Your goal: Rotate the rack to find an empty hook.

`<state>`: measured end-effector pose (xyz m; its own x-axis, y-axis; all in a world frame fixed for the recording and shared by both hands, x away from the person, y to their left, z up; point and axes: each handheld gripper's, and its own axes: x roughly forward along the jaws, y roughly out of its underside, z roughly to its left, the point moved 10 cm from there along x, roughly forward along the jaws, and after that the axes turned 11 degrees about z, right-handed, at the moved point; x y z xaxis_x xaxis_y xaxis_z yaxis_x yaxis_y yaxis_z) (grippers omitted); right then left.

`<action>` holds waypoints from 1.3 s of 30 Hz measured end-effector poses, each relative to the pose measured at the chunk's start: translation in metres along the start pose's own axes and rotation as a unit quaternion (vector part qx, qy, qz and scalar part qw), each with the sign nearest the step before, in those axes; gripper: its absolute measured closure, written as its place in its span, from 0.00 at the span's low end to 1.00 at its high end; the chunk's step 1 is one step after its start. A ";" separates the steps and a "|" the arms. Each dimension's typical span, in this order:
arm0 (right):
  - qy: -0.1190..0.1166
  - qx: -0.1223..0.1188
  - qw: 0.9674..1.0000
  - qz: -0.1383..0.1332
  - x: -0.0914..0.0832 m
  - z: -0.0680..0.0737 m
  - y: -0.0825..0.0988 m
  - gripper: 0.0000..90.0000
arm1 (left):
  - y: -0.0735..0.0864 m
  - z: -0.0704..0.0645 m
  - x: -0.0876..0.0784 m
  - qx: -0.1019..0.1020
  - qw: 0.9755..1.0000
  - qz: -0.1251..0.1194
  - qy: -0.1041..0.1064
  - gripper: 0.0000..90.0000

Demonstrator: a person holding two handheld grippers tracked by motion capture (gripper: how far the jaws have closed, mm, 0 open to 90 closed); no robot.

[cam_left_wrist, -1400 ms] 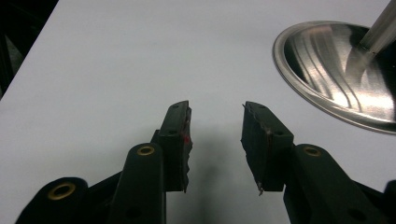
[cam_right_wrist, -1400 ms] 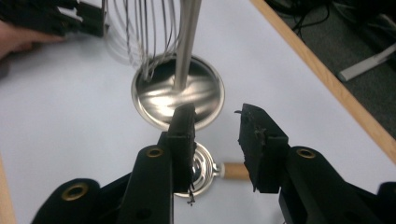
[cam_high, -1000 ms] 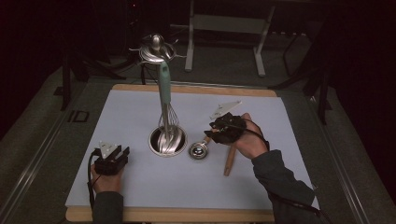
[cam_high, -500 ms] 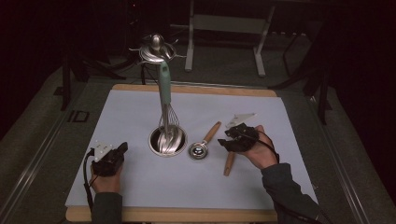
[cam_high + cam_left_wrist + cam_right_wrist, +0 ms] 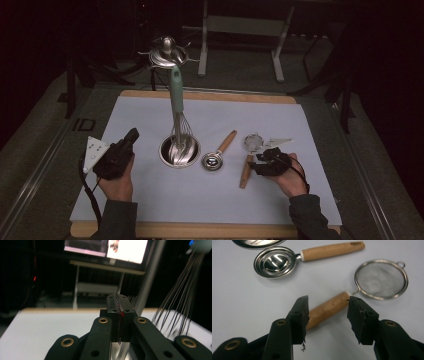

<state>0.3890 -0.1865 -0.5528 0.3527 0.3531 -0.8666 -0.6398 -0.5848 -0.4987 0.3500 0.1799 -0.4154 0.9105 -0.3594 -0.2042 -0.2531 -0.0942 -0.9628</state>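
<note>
A small mesh strainer (image 5: 253,142) (image 5: 380,278) with a wooden handle (image 5: 245,172) (image 5: 324,311) lies on the white mat. My right gripper (image 5: 256,161) (image 5: 327,312) straddles that handle; its jaws have just been opening and stand clear of the wood. Left of it lies a steel scoop (image 5: 213,161) (image 5: 273,262) with its own wooden handle. A teal-handled whisk (image 5: 176,92) stands in a steel bowl (image 5: 180,150). My left gripper (image 5: 132,135) (image 5: 118,315) is raised left of the bowl, tilted upward, shut on nothing; whisk wires (image 5: 175,302) pass at its right.
The white mat (image 5: 300,125) lies on a wooden board with dark floor around it. A metal fixture (image 5: 167,52) stands beyond the far edge, with a table frame (image 5: 240,30) behind it.
My left gripper has risen and tilted up, with its jaws closed. My right gripper has moved right and toward the near edge, uncovering the scoop and the strainer.
</note>
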 end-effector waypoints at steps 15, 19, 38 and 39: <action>-0.036 0.062 0.997 -0.009 0.007 -0.016 0.021 0.55 | -0.089 -0.048 0.001 0.034 0.994 -0.097 0.047 1.00; -0.039 0.076 0.996 -0.006 0.009 -0.020 0.026 0.55 | -0.108 -0.060 0.002 0.046 0.990 -0.120 0.054 1.00; -0.052 0.108 0.993 -0.021 0.005 -0.028 0.032 0.55 | -0.145 -0.063 0.010 0.055 0.988 -0.137 0.050 1.00; -0.052 0.107 0.993 -0.021 0.005 -0.028 0.032 0.55 | -0.145 -0.063 0.010 0.056 0.988 -0.136 0.049 1.00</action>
<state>0.3895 -0.2241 -0.5738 0.3167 0.4533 -0.8332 -0.7609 -0.4030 -0.5085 0.3751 0.1318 -0.2663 0.9023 -0.4239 0.0781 0.0393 -0.0994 -0.9943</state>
